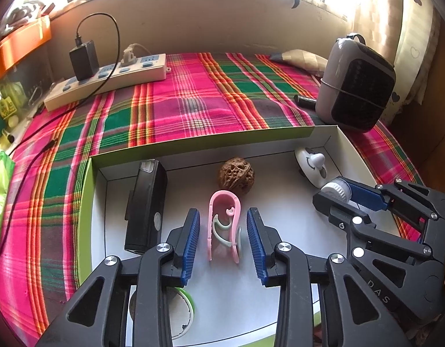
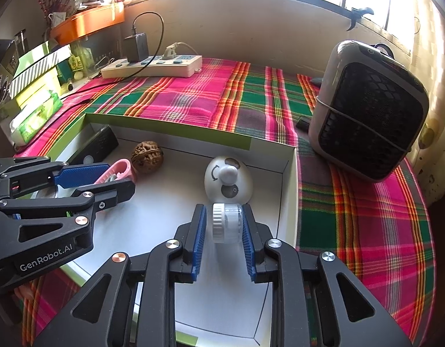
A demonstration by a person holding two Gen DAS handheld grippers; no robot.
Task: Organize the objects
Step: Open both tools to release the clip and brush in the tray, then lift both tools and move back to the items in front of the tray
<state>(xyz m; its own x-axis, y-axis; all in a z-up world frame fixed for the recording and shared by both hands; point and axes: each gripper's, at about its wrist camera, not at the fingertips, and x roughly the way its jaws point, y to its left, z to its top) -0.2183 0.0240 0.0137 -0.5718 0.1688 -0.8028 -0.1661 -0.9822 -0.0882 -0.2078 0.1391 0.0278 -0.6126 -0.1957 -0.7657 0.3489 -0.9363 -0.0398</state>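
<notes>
Plaid tabletop [image 1: 193, 101], white box [image 1: 211, 141]. My left claw [image 1: 223, 243] gapes around the clip [image 1: 224, 225], untouched; my right claw [image 2: 224, 225] loosely flanks the jar [image 2: 226, 222], egg [image 2: 228, 180] at 12. Withdraw straight back.

Two close wrist fisheyes angled steeply down along their claws, both over the same white tray [image 1: 335, 141] interior.
</notes>
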